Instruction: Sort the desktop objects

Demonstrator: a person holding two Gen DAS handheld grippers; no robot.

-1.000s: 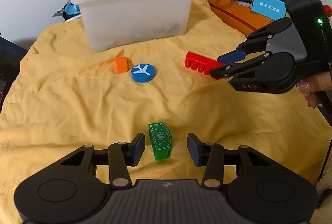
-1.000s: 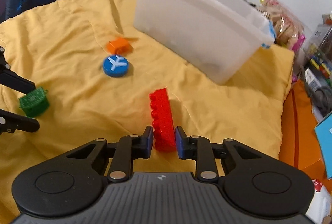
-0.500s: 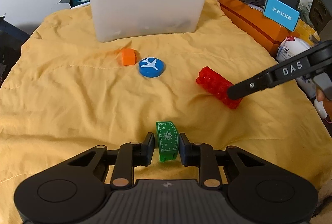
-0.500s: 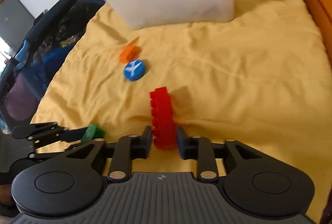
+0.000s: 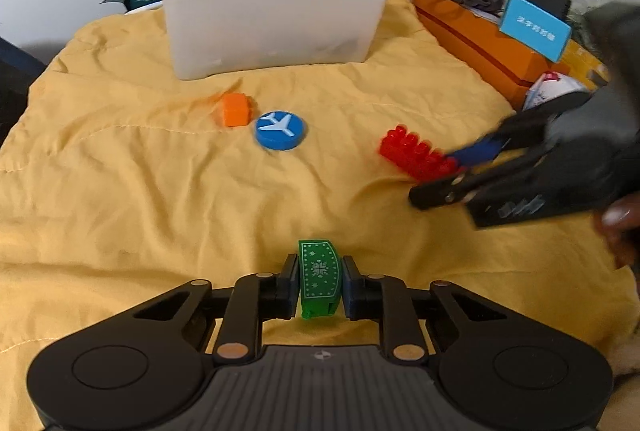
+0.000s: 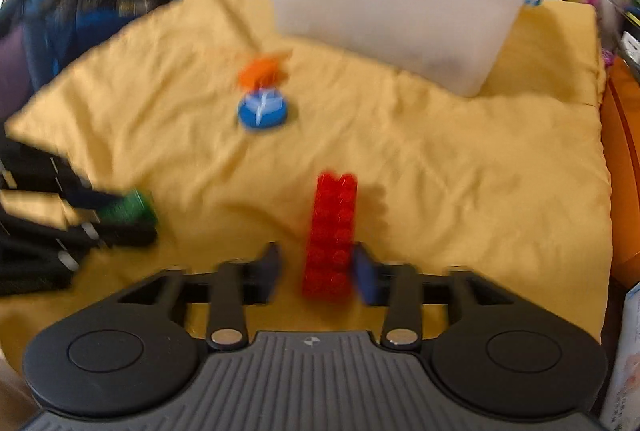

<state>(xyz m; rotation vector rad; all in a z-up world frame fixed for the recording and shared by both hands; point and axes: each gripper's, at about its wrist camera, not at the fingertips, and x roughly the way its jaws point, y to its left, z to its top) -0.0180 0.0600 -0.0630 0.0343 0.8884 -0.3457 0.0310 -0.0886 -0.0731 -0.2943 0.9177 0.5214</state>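
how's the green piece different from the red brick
The green piece is short, curved and smooth-topped with a white pattern; the red brick is long, straight and studded. The left gripper has shut on the green piece; the red brick sits between the right gripper's wider-set fingers.

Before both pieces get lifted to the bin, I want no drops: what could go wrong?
1. The right tool may be loose on the red brick: a gap shows at one finger, so it could slip.
2. The left tool holds the green piece by its narrow sides; it may twist out.
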